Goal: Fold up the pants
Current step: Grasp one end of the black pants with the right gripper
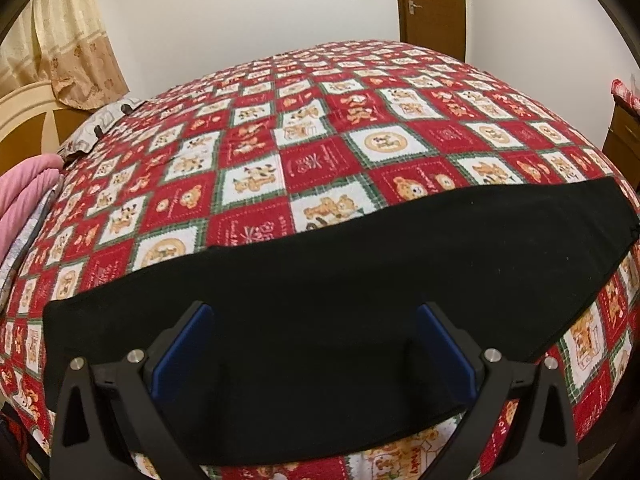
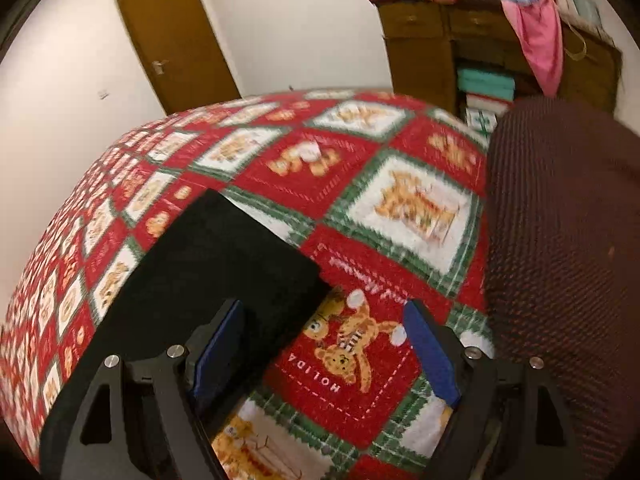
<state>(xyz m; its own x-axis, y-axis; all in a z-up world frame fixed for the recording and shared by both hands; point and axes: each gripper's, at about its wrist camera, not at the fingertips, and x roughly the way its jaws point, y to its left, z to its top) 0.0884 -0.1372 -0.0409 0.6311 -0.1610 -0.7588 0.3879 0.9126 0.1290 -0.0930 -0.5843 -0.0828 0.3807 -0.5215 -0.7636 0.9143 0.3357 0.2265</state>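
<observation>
Black pants [image 1: 320, 280] spread flat on your patchwork bedspread [image 1: 280, 128] for folding; left gripper [image 1: 316, 312] and right gripper [image 2: 324, 316] both agape, holding nothing

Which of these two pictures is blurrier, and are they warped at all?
Right wrist view: motion blur smears the blanket print and dresser. Left wrist view: sharp; the black pants show little detail. Both: fisheye bulges the bed and darkens the corners.
</observation>
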